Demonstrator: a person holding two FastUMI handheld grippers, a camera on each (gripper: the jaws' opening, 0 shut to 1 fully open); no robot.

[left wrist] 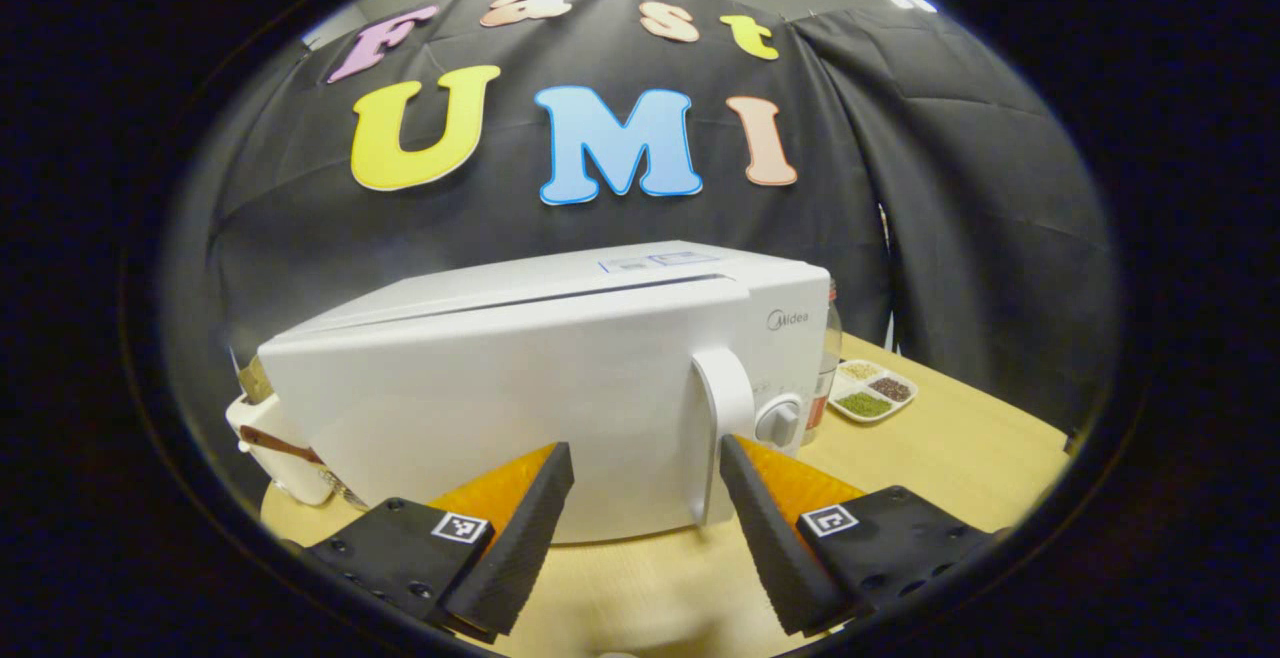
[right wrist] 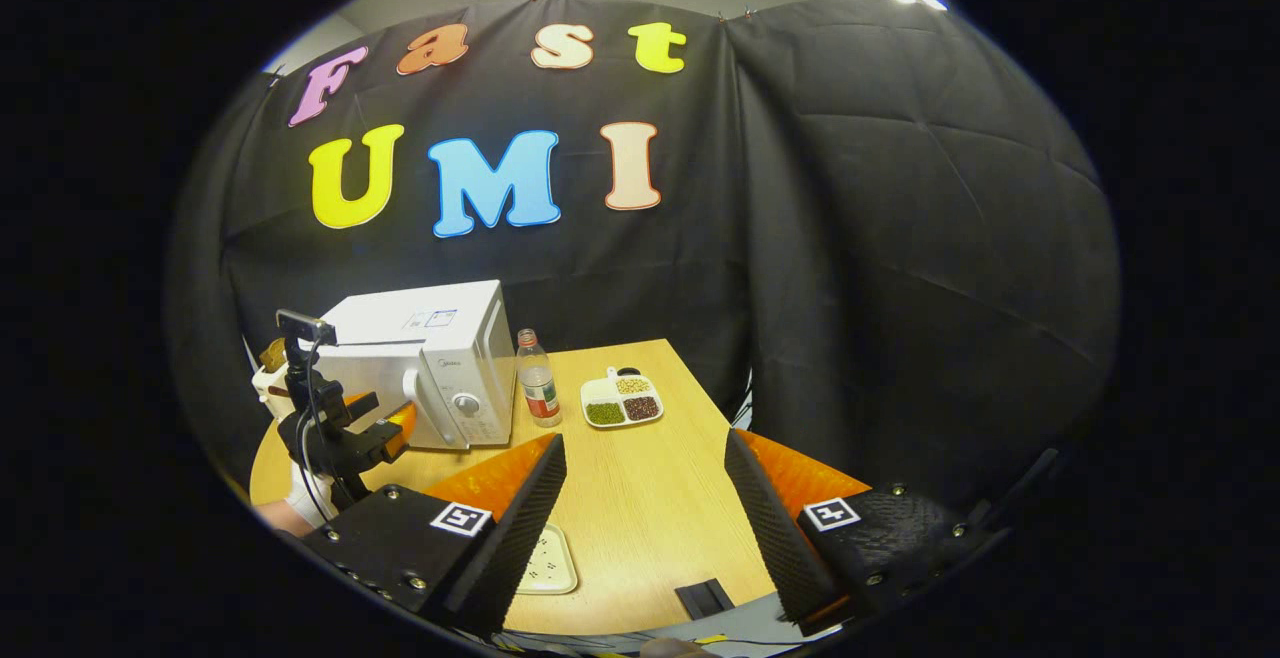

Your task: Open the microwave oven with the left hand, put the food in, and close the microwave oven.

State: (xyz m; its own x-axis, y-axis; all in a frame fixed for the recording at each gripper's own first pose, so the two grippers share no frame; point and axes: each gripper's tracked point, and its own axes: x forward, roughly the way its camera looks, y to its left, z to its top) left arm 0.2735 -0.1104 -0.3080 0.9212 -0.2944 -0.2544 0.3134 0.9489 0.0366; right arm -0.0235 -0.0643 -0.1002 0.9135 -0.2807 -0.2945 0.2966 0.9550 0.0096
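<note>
Opening step: left gripper (left wrist: pixel 646 498), fingers spread, faces shut microwave (left wrist: pixel 560 378) near handle (left wrist: pixel 722 408). Next: pinch handle, pull. Right gripper (right wrist: pixel 645 508) spread, idle.

Both the left gripper (left wrist: pixel 645 478) and the right gripper (right wrist: pixel 645 468) carry black screw-studded finger mounts, each bearing a small square black-and-white marker.

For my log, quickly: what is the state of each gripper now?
Left gripper: open, holding nothing, near the microwave oven's door handle.
Right gripper: open, holding nothing, above the table.
</note>
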